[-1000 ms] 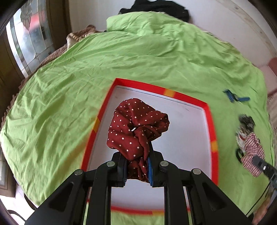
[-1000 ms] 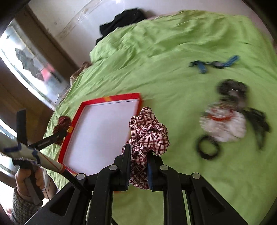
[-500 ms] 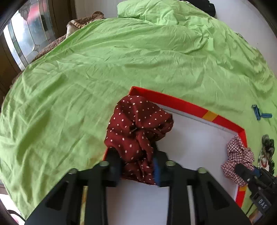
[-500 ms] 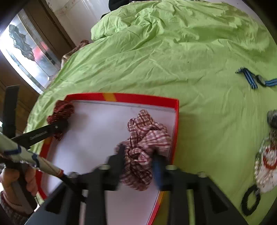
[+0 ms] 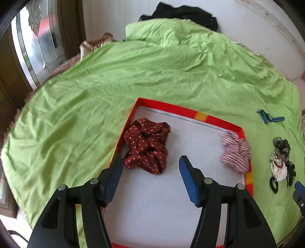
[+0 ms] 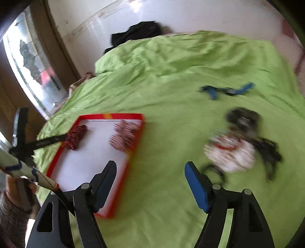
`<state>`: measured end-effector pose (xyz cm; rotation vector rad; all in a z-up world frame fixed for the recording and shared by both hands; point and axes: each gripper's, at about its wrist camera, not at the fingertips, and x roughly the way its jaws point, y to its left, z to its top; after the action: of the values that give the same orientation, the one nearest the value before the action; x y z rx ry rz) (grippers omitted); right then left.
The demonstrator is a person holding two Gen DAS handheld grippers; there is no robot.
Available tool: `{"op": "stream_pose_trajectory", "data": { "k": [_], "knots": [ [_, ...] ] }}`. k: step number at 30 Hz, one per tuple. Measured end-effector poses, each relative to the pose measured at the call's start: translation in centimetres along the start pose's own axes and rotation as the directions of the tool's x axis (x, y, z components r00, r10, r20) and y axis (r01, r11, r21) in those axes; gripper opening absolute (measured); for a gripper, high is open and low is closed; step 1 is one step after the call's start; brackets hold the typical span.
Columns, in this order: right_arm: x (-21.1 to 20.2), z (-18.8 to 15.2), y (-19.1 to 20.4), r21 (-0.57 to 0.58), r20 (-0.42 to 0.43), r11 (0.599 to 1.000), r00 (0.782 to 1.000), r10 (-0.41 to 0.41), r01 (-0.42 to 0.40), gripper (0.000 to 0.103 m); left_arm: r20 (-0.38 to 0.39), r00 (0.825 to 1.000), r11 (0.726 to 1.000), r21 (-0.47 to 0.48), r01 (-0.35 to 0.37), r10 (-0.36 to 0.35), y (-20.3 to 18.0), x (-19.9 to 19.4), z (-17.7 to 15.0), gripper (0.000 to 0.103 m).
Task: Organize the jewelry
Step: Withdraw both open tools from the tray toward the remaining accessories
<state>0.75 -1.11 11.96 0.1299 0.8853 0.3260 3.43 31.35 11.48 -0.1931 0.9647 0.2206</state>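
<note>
Left wrist view: a wrinkled green bedsheet [image 5: 133, 80] covers the bed, with a white wall behind it, a dark garment [image 5: 183, 15] heaped at the far edge and a glazed door [image 5: 36, 42] off to the left. Straight ahead of the left gripper [image 5: 149, 169] lies a red-rimmed tray [image 5: 198, 115] with a white floor. The gripper's jaws are opening and hold nothing; the dotted red scrunchie [image 5: 146, 146] lies loose on the tray just beyond the left finger. The checked scrunchie [image 5: 235, 152] sits at the tray's right rim. Farther right on the sheet are a blue hair tie [image 5: 269, 118] and a heap of beads and black bands [image 5: 281, 162]. A second ago this gripper was clamped on the dotted scrunchie, lifted above the tray.

Right wrist view, blurred: the right gripper [image 6: 149, 177] hangs over bare sheet [image 6: 164, 72], its jaws opening and empty. The tray [image 6: 141, 129] is ahead to the left, with both scrunchies [image 6: 125, 137] in it. The bead heap [image 6: 234, 150] is ahead to the right, the blue tie [image 6: 226, 90] beyond. A second ago it pinched the checked scrunchie over the sheet.
</note>
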Motion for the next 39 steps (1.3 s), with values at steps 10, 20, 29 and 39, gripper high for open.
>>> {"op": "stream_pose_trajectory", "data": {
  "k": [10,20,29,39],
  "knots": [
    [-8.1,-6.9,-9.2,0.191,0.041,0.976,0.993,-0.110,0.100,0.078,0.080,0.995,0.992,0.110,0.054,-0.064,-9.6,-6.0,-3.6,0.061],
    [-13.1,-11.2,-14.8,0.323,0.084,0.937,0.982,-0.166,0.131,0.078,0.088,0.980,0.962,0.226,0.155,-0.178,-18.9,-10.7,-8.8,0.061],
    [-13.8,-14.1,-16.6,0.359,0.076,0.922,0.981,-0.181,0.142,0.078,0.087,0.976,0.948,0.270,0.168,-0.198,-22.1,-12.2,-11.8,0.061],
    [-13.4,-15.9,-19.5,0.399,0.070,0.900,0.972,-0.222,0.177,0.076,0.026,0.988,0.962,0.234,0.144,-0.155,-21.0,-10.7,-13.0,0.061]
  ]
}}
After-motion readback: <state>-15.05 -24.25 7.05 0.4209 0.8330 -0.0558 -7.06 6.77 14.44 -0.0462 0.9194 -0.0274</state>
